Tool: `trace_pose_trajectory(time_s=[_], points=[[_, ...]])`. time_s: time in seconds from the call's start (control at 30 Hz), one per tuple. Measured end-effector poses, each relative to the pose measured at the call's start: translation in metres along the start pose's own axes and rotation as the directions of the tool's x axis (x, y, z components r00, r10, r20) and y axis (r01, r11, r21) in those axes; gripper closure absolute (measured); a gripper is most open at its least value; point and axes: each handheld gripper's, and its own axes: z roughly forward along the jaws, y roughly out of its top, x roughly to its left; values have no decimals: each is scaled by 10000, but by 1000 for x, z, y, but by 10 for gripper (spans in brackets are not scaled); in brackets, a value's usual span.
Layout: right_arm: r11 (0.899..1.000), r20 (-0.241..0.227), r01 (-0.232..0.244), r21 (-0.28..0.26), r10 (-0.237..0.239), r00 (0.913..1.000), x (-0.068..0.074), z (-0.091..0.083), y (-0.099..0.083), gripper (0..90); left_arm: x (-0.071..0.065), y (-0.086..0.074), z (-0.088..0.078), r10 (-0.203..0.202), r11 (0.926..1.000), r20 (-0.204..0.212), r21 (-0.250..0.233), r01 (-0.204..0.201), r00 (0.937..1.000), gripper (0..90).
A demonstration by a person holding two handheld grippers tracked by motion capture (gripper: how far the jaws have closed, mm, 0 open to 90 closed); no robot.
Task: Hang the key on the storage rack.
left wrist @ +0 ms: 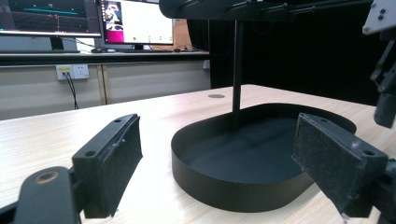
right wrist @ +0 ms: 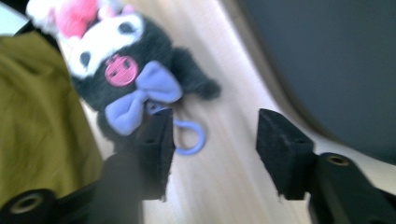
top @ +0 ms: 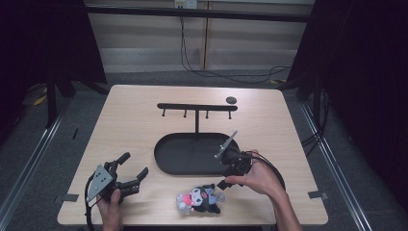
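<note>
A small black plush toy (top: 202,198) with a white face, a pink skull badge, a purple bow and a purple ring clasp (right wrist: 191,140) lies near the table's front edge. A black oval tray (top: 166,159) with an upright post and a hook bar (top: 197,107) stands mid-table. My right gripper (top: 223,184) is open, held over the table between the tray and the toy (right wrist: 135,74), pointing at the toy's ring. My left gripper (top: 134,169) rests at the front left, open, facing the tray (left wrist: 205,182). Nothing is between either pair of jaws.
A small dark round disc (top: 231,100) lies at the back right of the table. Monitors and a wall socket (left wrist: 72,71) show behind the table in the left gripper view. Dark curtains flank the table.
</note>
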Motion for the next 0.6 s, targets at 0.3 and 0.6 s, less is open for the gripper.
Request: trace_pose_trajectory(time_s=[0.3, 0.6], points=[[9864, -1149, 943, 1347, -789, 9902, 3, 23, 6, 537, 0, 0, 0, 58, 10000, -8, 6, -58, 10000, 153], [9546, -1194, 2107, 2105, -1888, 9747, 11, 35, 14, 586, 0, 0, 0, 21, 10000, -12, -1, -21, 10000, 153]])
